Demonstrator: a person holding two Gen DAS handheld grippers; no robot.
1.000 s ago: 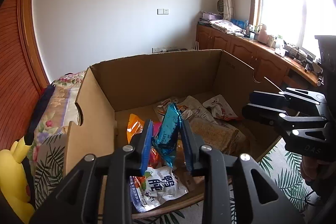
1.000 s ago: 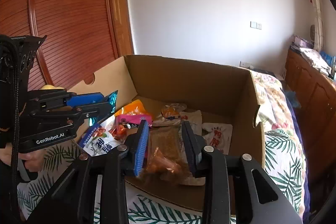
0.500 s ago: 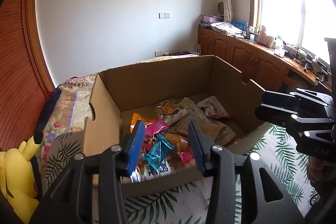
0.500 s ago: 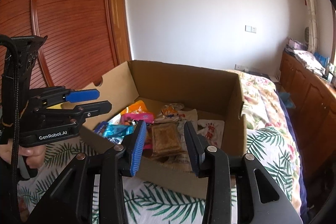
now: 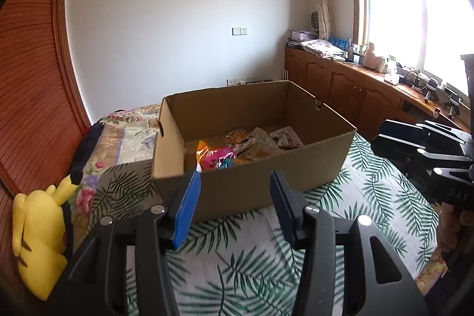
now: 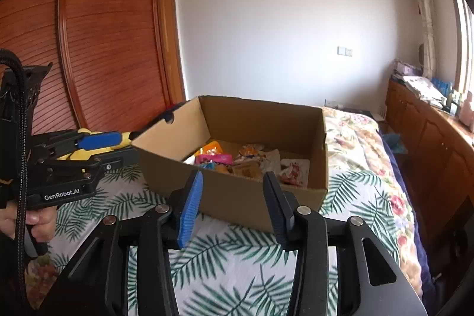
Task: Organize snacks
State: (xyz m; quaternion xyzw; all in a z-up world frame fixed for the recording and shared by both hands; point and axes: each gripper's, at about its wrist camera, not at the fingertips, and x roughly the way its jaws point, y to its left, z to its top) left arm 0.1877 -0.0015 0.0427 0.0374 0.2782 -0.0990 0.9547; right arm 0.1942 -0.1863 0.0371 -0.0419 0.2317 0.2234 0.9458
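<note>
Sitting on palm-leaf-print bedspread (image 5: 251, 253): open brown cardboard box (image 5: 266, 176), w/ assorted colourful snack packets (image 5: 237, 147) piled on its floor, incl. pink packet (image 6: 213, 158) at 9 o'clock side. Left gripper (image 5: 235, 191): jaws spread, nothing held, near box front wall. Right gripper (image 6: 232, 188): jaws spread, empty, same position. Yellow plush toy (image 5: 38, 239) at 8 o'clock, beside wooden slatted wardrobe (image 6: 89, 43).

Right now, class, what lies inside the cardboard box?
Snack packets: an orange one, a pink one and pale ones. The cardboard box's near wall hides the front floor.
</note>
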